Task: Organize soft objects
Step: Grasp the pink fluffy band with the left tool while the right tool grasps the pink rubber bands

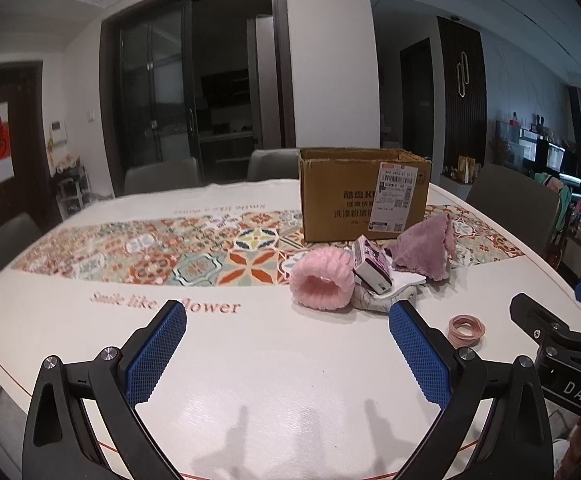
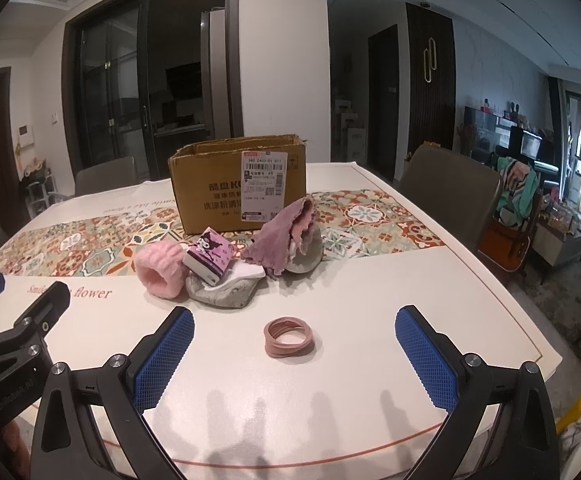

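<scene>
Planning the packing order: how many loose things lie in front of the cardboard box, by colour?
Pink: 3 — fluffy band, cloth, hair ties
Grey: 2 — bundle, lump
Purple-and-white: 1 — tissue pack
Total: 6

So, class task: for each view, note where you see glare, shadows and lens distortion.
Left wrist view: soft glare on the table between the open left tool, finger shadows below it, table edge and door frames bowed, corners vignetted. Right wrist view: similar shadows near the open right tool, straight walls curve, dim room; hair ties sharp.
</scene>
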`<state>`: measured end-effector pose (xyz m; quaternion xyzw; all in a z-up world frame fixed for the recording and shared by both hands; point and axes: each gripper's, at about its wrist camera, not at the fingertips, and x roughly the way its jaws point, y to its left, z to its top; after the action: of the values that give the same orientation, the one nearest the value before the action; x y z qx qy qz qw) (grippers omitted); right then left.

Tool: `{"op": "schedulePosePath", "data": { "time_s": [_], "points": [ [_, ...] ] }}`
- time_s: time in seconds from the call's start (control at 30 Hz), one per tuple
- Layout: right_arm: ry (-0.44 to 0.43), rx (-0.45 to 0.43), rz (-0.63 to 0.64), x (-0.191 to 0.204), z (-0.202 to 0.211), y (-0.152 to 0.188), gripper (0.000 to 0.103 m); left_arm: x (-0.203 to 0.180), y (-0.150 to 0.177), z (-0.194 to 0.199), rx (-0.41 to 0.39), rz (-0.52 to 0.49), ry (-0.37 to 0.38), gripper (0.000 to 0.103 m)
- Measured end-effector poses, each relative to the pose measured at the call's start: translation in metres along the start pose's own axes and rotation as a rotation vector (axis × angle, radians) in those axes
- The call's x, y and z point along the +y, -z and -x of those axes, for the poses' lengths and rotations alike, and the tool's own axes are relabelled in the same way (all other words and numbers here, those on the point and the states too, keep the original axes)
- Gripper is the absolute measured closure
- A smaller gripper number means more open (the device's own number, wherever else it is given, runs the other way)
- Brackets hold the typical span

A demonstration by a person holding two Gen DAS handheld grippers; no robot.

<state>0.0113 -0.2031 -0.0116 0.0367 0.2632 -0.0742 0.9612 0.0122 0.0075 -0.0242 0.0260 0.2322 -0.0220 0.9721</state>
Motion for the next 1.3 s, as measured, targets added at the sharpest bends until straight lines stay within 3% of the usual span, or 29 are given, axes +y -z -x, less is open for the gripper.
{"op": "schedulePosePath", "data": {
  "time_s": [0.67,0.9,1.0,1.13,1.3],
  "points": [
    [0.006,0.116,-0.019,0.005,-0.077,0.012,0.001,-0.018,-0.009,-0.074,0.038,-0.034,0.069,0.002],
    [0.015,0.158,-0.028,0.003,-0.094,0.015,0.001,-0.028,-0.013,-0.104,0.089,-0.036,0.124,0.02],
    [0.01,0.183,-0.023,0.005,-0.105,0.015,0.006,-0.031,-0.014,-0.117,0.108,-0.032,0.128,0.024],
    [0.001,0.214,-0.027,0.007,-0.115,0.017,0.011,-0.035,-0.015,-0.133,0.144,-0.019,0.139,0.04],
    [-0.006,0.251,-0.047,0.008,-0.128,0.015,0.018,-0.035,-0.015,-0.151,0.187,0.024,0.16,0.045]
  ]
}}
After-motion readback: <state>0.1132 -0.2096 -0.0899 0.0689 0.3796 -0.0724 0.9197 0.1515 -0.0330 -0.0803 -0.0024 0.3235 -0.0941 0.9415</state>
